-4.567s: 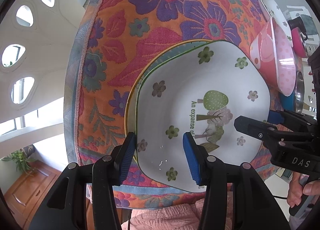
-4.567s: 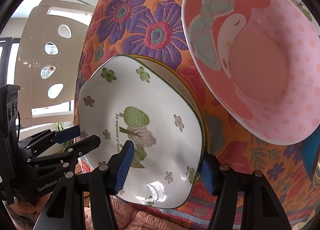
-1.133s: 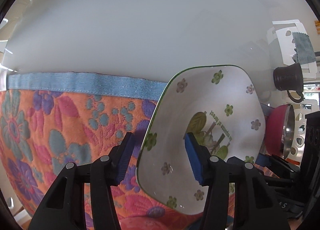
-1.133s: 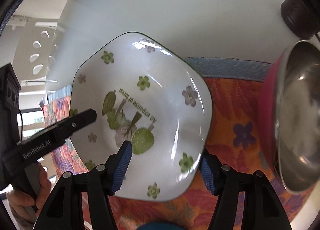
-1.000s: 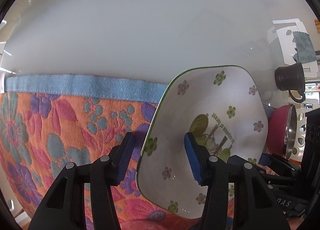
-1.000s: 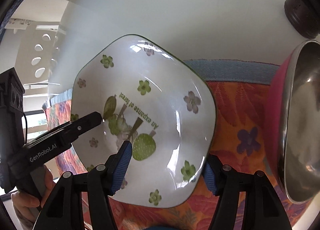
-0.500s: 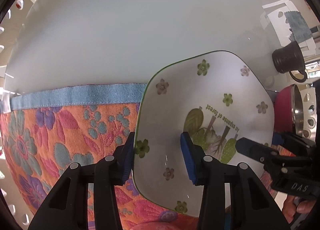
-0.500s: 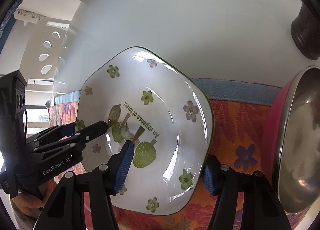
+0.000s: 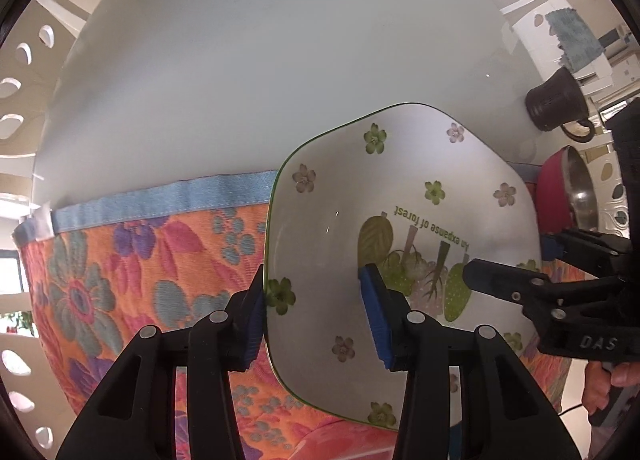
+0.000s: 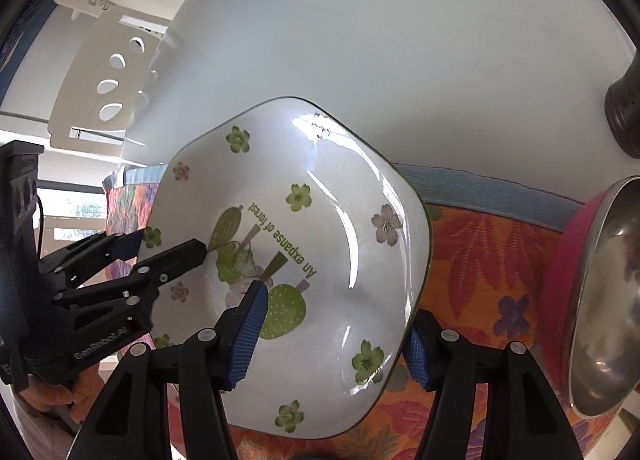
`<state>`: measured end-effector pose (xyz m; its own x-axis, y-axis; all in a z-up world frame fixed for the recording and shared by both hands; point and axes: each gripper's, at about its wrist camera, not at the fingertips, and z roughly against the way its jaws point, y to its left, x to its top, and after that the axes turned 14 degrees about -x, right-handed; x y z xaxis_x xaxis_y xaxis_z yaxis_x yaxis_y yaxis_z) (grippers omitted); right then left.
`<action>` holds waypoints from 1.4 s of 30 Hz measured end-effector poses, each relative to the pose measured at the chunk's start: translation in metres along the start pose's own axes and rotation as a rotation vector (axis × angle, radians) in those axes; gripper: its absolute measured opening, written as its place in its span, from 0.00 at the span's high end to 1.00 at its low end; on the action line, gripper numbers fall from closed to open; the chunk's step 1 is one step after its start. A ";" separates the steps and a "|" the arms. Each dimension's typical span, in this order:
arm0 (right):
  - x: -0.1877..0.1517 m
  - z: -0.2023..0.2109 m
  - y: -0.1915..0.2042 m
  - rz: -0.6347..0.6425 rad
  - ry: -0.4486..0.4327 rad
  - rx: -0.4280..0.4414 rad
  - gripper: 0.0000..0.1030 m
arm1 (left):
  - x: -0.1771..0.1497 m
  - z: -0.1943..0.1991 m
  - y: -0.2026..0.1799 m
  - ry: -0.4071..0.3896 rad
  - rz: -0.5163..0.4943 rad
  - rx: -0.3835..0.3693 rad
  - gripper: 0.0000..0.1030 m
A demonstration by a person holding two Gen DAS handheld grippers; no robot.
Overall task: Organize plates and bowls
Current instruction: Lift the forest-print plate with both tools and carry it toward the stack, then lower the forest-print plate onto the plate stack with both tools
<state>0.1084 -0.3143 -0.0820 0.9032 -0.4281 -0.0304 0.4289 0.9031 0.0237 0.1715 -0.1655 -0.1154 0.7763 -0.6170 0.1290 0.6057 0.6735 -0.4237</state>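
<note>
A white hexagonal plate with green and pink flowers and a tree print (image 9: 400, 196) (image 10: 320, 228) is held up between both grippers, above the floral tablecloth (image 9: 120, 280). My left gripper (image 9: 316, 316) is shut on the plate's left rim, one pad inside and one behind. My right gripper (image 10: 336, 336) is shut on the plate's right rim in the same way. Each gripper shows in the other's view, the right one (image 9: 516, 260) and the left one (image 10: 156, 248).
A pink bowl with a steel inside (image 10: 600, 300) (image 9: 568, 196) stands tilted at the right. A dark mug (image 9: 556, 104) (image 10: 628, 108) sits on the white tabletop (image 9: 240, 60) beyond the cloth's blue hem. White chairs with oval holes stand at the left.
Both grippers lifted the plate off the stack on the cloth and carried it toward the cloth's far edge. Over the last second the plate has drifted slightly.
</note>
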 end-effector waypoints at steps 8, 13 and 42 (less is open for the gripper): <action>-0.003 0.016 0.023 0.036 -0.026 0.003 0.41 | -0.012 0.024 0.006 -0.036 -0.014 0.015 0.61; -0.006 0.032 0.045 0.072 -0.055 0.000 0.41 | -0.022 0.045 0.021 -0.064 0.000 0.018 0.61; -0.082 0.070 0.197 0.272 -0.079 0.047 0.41 | -0.158 0.157 0.103 -0.208 0.163 0.017 0.61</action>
<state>0.1198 -0.1038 -0.0048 0.9829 -0.1734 0.0612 0.1693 0.9833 0.0670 0.1386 0.0647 -0.0385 0.8820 -0.4041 0.2422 0.4711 0.7650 -0.4392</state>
